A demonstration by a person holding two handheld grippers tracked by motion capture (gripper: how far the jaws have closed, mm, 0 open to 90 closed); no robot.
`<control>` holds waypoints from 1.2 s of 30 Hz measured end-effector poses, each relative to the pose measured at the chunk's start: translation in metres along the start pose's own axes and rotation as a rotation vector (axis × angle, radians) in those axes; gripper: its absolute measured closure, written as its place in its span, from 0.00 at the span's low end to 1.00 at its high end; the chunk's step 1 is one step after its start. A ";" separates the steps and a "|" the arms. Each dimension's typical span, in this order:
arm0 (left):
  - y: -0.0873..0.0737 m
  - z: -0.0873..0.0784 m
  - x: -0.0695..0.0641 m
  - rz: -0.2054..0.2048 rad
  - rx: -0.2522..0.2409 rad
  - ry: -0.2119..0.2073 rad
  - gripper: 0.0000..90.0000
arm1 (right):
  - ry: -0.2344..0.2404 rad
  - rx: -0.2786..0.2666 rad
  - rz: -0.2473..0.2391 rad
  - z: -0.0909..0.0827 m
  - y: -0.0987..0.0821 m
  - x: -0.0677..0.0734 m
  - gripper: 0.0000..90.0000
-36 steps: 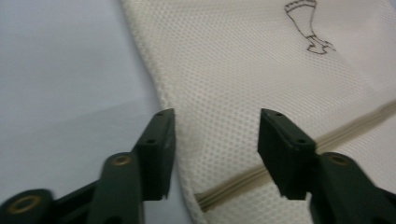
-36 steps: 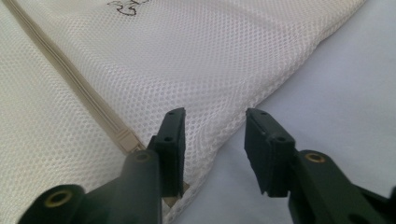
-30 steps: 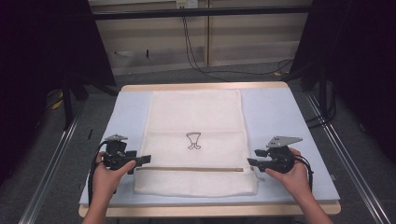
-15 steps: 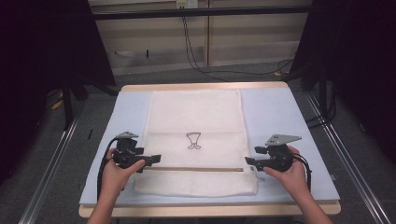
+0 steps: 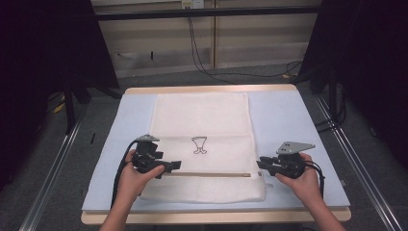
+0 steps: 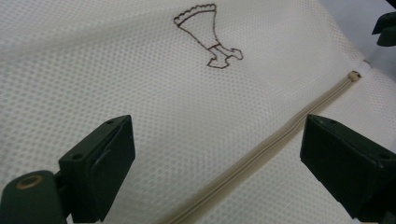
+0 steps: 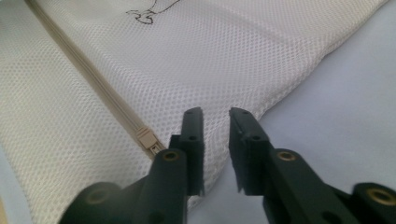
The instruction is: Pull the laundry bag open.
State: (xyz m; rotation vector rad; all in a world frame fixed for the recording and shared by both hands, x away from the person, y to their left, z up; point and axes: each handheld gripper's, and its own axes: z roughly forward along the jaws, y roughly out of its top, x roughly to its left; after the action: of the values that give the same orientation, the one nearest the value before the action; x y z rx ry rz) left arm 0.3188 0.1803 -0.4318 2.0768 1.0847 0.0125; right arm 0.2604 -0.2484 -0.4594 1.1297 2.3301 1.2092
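A big table (image 5: 288, 120) with a pale blue top fills the middle of the room. On it lies a white mesh bag (image 5: 202, 120), flat and smooth, with a little drawing (image 5: 199, 145) in the middle. Near the person's edge of the bag runs a beige zipper (image 5: 207, 174), straight across from side to side.

The job looks like working the zipper. It looks shut along all its length, so the opening is still to come. The small zipper pull (image 7: 148, 139) sits at the right end of the zipper, and nothing holds it yet.

The left gripper (image 5: 174, 165) rests over the left side of the bag, right by the zipper line. Its jaws have just been opening and now stand wide apart, with only mesh and zipper showing between them and nothing held.

The right gripper (image 5: 260, 164) is at the right edge of the bag, just beside the zipper pull. Its jaws have just been closing and now stand narrow, with a thin gap left. They may be pinching a bit of mesh at the bag's edge, but it is hard to tell.
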 end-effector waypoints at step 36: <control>0.026 0.071 -0.075 0.081 0.008 -0.164 0.24 | 0.047 0.000 -0.096 0.000 -0.020 0.014 1.00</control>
State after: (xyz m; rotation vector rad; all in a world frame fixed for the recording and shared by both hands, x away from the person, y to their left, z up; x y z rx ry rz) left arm 0.3136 0.0744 -0.4409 2.0880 0.9032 -0.1200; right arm 0.2414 -0.2449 -0.4740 0.9867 2.3892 1.2142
